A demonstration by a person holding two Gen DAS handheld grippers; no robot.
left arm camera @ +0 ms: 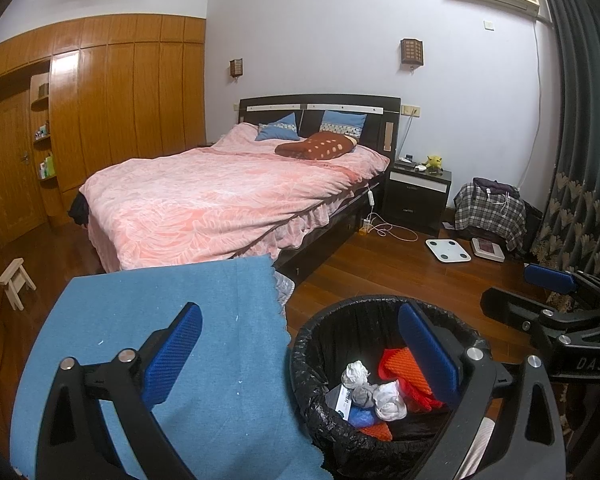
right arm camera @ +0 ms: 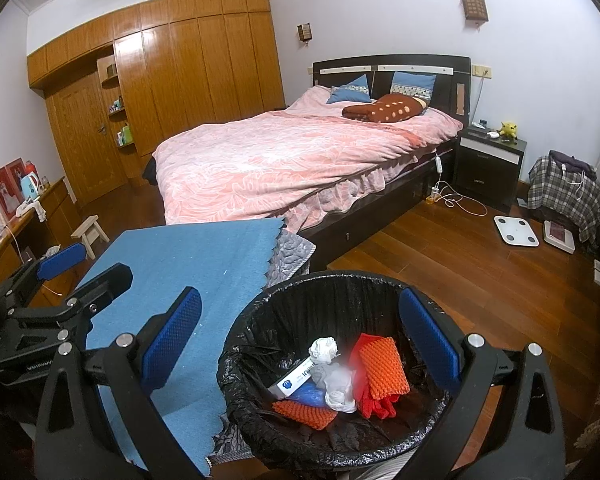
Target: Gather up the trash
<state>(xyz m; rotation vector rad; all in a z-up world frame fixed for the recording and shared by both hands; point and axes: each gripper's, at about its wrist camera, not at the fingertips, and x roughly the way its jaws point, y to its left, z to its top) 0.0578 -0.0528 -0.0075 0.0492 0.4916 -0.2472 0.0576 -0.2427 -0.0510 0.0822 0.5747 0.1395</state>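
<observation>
**Mia:** What could go wrong here?

**Ben:** The right gripper [right arm camera: 300, 344] hangs over the trash bin [right arm camera: 284, 440], and one finger sits near the thin black bag [right arm camera: 260, 308]. If it dips, it could snag the bag or tip the bin.

**Mia:** Are the jaws holding anything?

**Ben:** No. Both pairs are wide open and empty. The left gripper [left arm camera: 300, 352] is half over the blue cloth [left arm camera: 172, 292] on the desk, right beside the bin.

**Mia:** What is in the bin?

**Ben:** Crumpled white paper [right arm camera: 323, 350], orange foam nets [right arm camera: 382, 366], something red, a blue wrapper [right arm camera: 310, 394] and a small white box [right arm camera: 294, 380].

**Mia:** Is any trash left on the cloth?

**Ben:** None shows there. The job looks almost done.
</observation>
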